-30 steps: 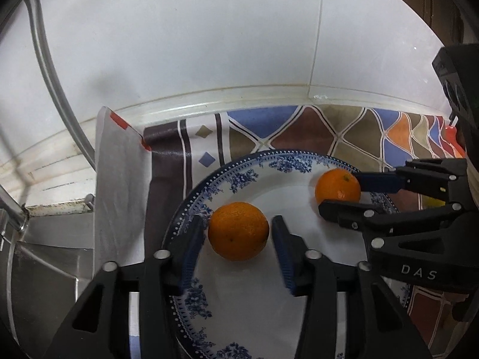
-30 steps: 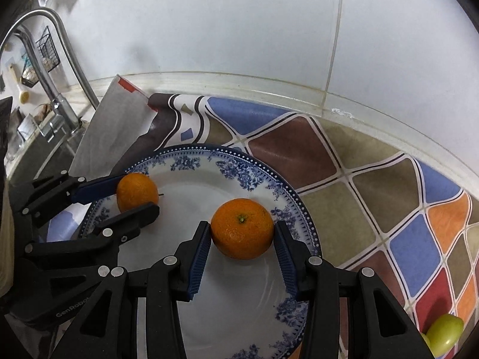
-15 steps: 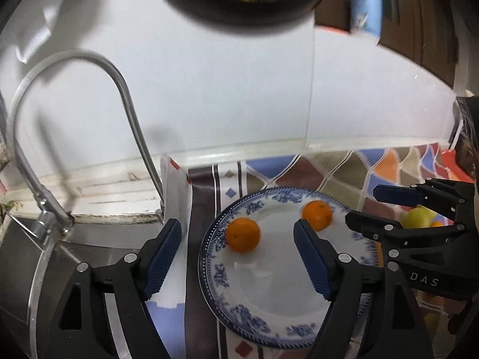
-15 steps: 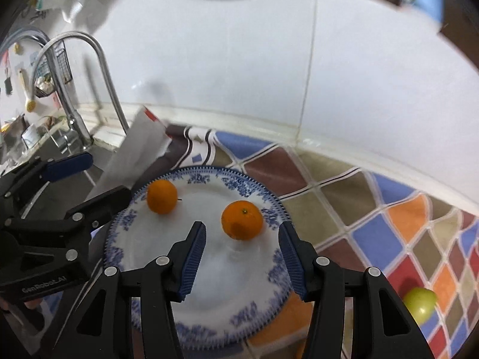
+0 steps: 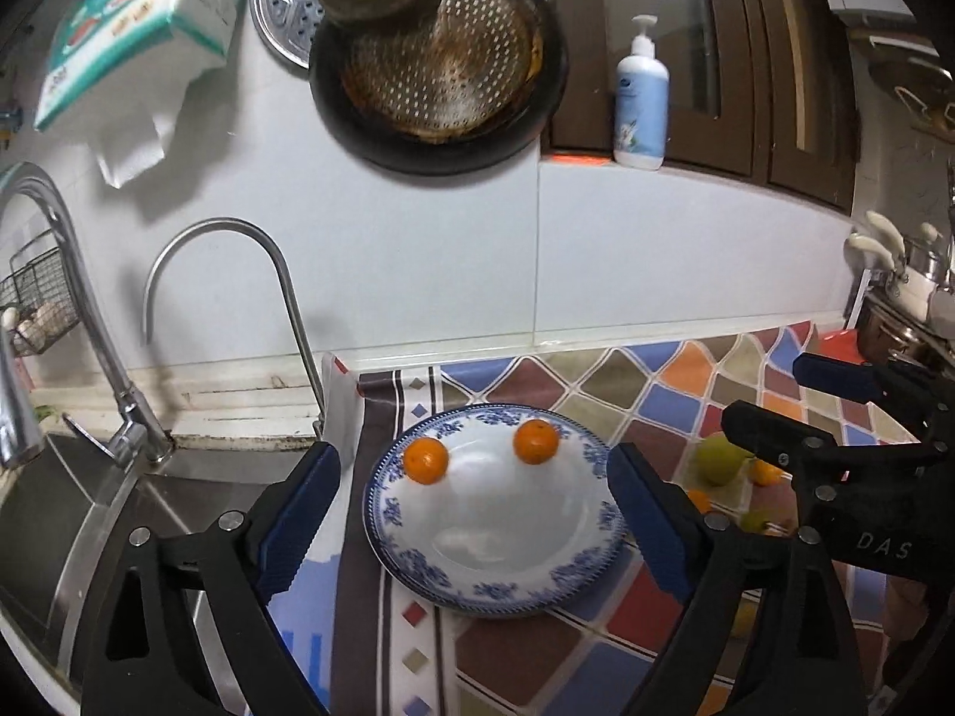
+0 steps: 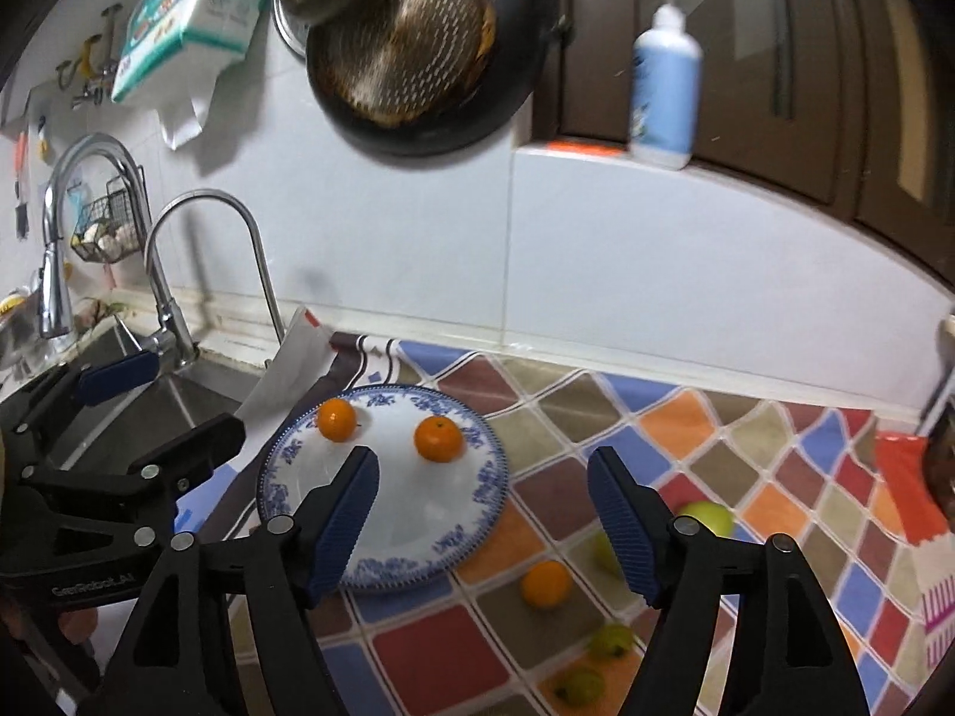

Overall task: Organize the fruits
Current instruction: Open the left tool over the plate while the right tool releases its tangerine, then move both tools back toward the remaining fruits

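From the left wrist camera, the left gripper (image 5: 474,504) hangs above the counter with its blue-padded jaws spreading apart; nothing is gripped between them, and they frame the round white plate with a blue floral rim (image 5: 489,588) lying well below. Two oranges rest on the far half of that plate, apart from each other: the left orange (image 5: 425,460) near the left rim and the right orange (image 5: 536,442) near the far rim. The plate sits on a tablecloth of many-coloured diamond patches (image 5: 644,394). At the right edge the right gripper (image 5: 770,400) shows sideways, its jaws parted over a green fruit (image 5: 716,462) on the cloth. A curved steel tap (image 5: 239,274) rises at far left beside the steel sink (image 5: 89,513).

From the right wrist camera, the right gripper (image 6: 483,528) has its jaws opening and empty, set over the plate's (image 6: 286,495) right edge and the cloth (image 6: 686,417). Both oranges lie on the plate's far side, one left (image 6: 336,419), one right (image 6: 439,438). Off the plate, on the cloth at near right, lie a loose orange (image 6: 544,583) and a green fruit (image 6: 710,518), with smaller green fruits nearer still. The left gripper (image 6: 161,400) shows at left, jaws parted, over the sink's (image 6: 149,411) edge.
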